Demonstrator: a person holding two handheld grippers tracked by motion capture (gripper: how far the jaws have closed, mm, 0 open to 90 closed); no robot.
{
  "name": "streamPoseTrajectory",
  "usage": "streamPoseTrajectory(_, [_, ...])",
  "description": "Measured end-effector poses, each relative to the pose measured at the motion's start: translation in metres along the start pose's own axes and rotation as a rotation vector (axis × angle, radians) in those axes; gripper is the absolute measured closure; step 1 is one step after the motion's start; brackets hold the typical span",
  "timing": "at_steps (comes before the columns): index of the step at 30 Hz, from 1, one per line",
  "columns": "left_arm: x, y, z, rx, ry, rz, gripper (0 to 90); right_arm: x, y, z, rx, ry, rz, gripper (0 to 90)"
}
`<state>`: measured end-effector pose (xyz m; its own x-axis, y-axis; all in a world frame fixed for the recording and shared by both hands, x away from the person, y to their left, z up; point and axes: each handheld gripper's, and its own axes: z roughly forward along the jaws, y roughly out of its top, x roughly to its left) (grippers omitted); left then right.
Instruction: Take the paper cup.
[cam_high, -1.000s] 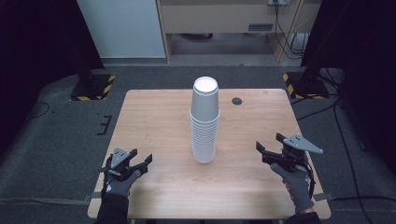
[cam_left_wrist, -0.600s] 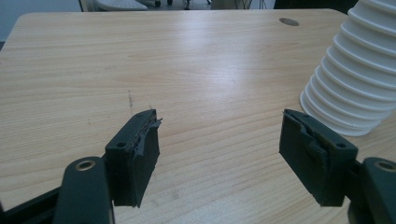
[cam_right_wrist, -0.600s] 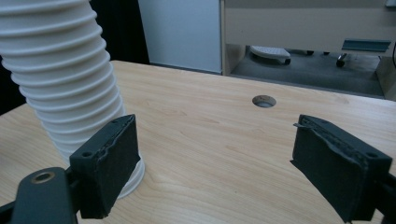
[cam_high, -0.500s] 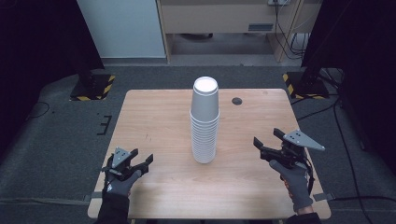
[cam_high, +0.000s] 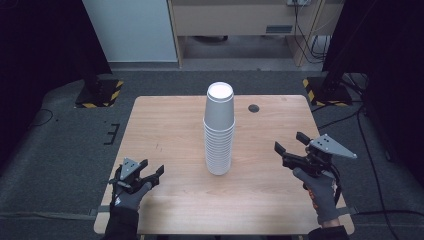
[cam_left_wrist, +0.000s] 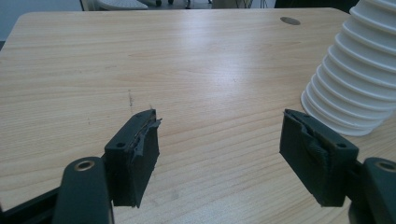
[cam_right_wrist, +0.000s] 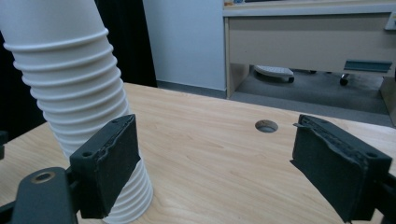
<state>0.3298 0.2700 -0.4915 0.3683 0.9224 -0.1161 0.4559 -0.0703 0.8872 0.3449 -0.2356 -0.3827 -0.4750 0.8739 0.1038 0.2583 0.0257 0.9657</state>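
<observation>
Light wooden table, rectangular, grain running across. Round cable hole near far edge, right of centre. Tall stack of white cups upside down on the middle of the top, bottom rim flat on the wood, leaning slightly. Faint dark scratch on the wood on the near left part. Standing on grey carpet.

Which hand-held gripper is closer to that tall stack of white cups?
The right hand-held gripper, though only slightly; it is open to the right of the cup stack. The left hand-held gripper sits lower left, also open.
</observation>
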Motion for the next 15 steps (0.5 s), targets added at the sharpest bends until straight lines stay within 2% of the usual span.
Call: streamPoseTrajectory(15, [0.0, 0.0, 0.0, 0.002, -0.003, 0.006, 27.0, 0.017, 0.039, 0.014, -0.054, 0.054, -0.01, 14.8])
